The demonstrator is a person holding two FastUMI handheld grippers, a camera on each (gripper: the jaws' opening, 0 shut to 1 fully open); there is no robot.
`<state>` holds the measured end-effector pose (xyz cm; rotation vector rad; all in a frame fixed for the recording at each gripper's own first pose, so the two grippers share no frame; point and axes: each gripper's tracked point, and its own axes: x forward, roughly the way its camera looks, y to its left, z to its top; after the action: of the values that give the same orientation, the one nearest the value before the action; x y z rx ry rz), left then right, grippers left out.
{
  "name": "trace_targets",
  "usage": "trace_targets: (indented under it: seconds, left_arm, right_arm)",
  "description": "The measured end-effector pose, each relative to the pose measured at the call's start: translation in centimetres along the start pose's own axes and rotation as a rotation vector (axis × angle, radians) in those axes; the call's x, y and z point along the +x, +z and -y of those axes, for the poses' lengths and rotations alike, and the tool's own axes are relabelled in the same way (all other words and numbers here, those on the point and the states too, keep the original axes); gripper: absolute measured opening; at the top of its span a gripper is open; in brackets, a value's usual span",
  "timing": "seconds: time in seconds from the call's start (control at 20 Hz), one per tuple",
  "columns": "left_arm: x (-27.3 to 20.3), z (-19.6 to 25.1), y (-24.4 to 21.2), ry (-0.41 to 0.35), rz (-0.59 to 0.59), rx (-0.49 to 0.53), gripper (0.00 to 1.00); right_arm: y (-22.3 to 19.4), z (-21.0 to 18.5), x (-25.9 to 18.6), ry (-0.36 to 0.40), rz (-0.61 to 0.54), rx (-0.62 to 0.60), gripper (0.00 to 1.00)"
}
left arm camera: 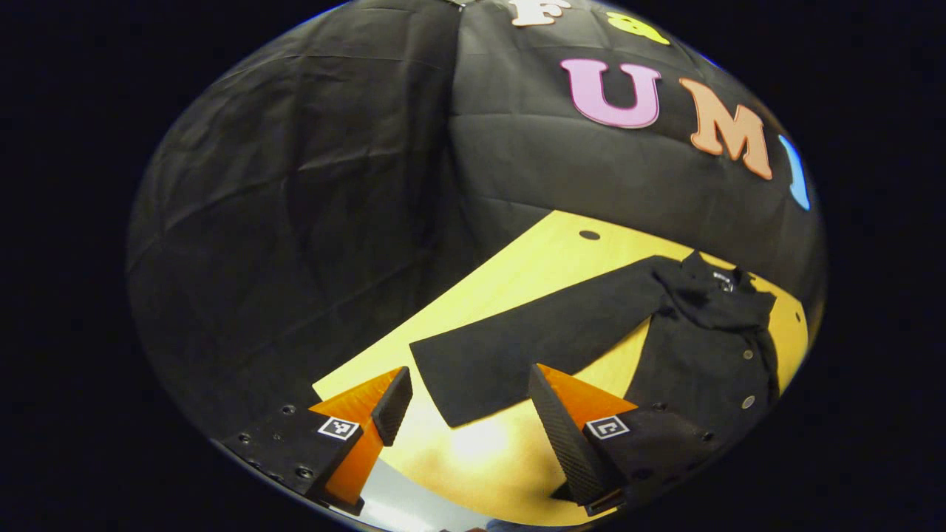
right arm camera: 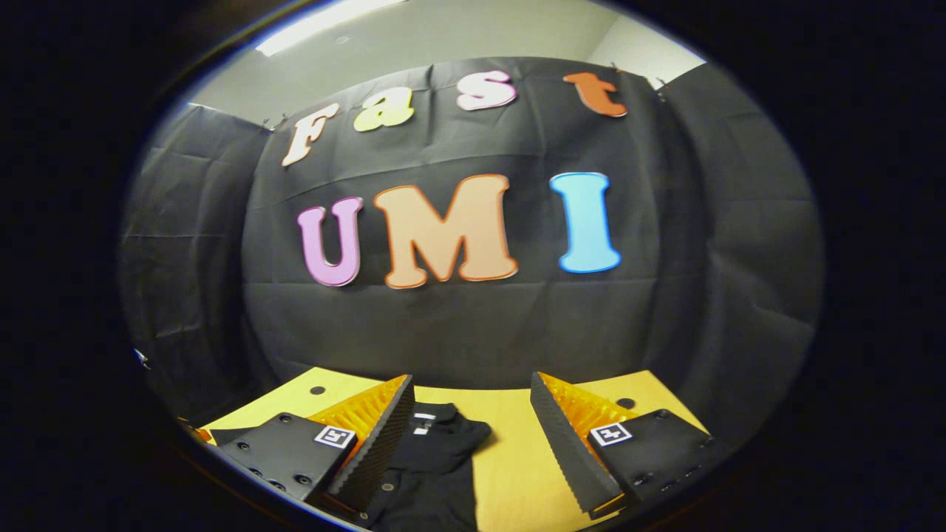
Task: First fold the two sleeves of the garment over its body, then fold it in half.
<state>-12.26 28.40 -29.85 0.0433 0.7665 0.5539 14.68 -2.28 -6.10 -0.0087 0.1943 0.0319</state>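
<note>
lining up my left hand-held gripper (left arm camera: pixel 465 414), fingers apart and empty, over the cuff of the sleeve (left arm camera: pixel 517 355) — the garment (left arm camera: pixel 702 347) lies flat on the surface (left arm camera: pixel 562 244). i'd pinch the cuff cleanly, then carry it across the body; right hand-held gripper (right arm camera: pixel 469 436) waits, parted, near the collar.

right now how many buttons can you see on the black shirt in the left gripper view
2 clear ones on the black shirt: a button mid-front and a second button lower down. A shiny spot near the collar may be another; folds could hide more.
</note>
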Motion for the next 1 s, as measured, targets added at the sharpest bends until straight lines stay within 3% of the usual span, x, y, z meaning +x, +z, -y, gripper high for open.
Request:
trace_targets:
  seconds: [0.2, 0.45, 0.7, 0.8, 1.0]
  left_arm:
    - [2.5, 0.3, -1.7, -0.027, -0.060, 0.019, 0.96]
    - [3.8, -0.1, -3.3, -0.020, -0.108, -0.009, 0.95]
    - [4.2, -1.2, -6.1, 0.006, -0.175, 0.038, 0.96]
    - [4.6, -1.1, -5.7, -0.001, -0.148, 0.038, 0.95]
    - [4.7, -0.5, -6.2, -0.034, -0.146, -0.032, 0.90]
  right_arm:
    - [-0.5, 5.0, -4.4, -0.123, -0.004, 0.022, 0.97]
    - [-1.3, 7.1, -7.9, -0.180, 0.022, 0.082, 0.95]
    - [-2.1, 6.6, -9.1, -0.157, -0.005, 0.030, 0.98]
    - [-2.0, 5.8, -9.0, -0.140, -0.008, 0.029, 0.98]
    - [-2.4, 4.3, -8.6, -0.098, -0.013, 0.046, 0.98]
